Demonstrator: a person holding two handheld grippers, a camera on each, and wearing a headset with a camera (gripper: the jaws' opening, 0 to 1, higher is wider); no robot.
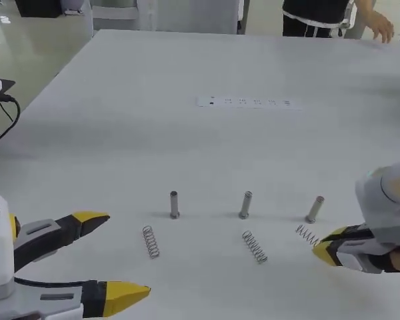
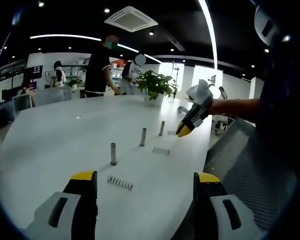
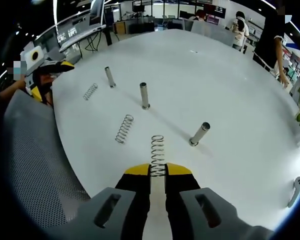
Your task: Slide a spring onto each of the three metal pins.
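Spring (image 3: pixel 158 147) — right gripper (image 3: pixel 157 172) jaws pinch its end | left gripper (image 2: pixel 145 176) jaws wide | white table (image 1: pixel 187 147) — open office

the right gripper (image 1: pixel 318 243) touches the rightmost spring (image 1: pixel 306 234); the left gripper (image 1: pixel 129 254) gapes wide.

- Bare counter (image 1: pixel 187 147) behind the pin row, up to a flat white strip (image 1: pixel 247 102).
- Wide gaps between upright left pin (image 1: pixel 174 205), middle pin (image 1: pixel 246 205) and right pin (image 1: pixel 315 209).
- Left spring (image 1: pixel 151 241) and middle spring (image 1: pixel 255 246) flat before those gaps.
- Right tongs (image 3: pixel 158 172) pinching right spring (image 3: pixel 157 147), near right pin.
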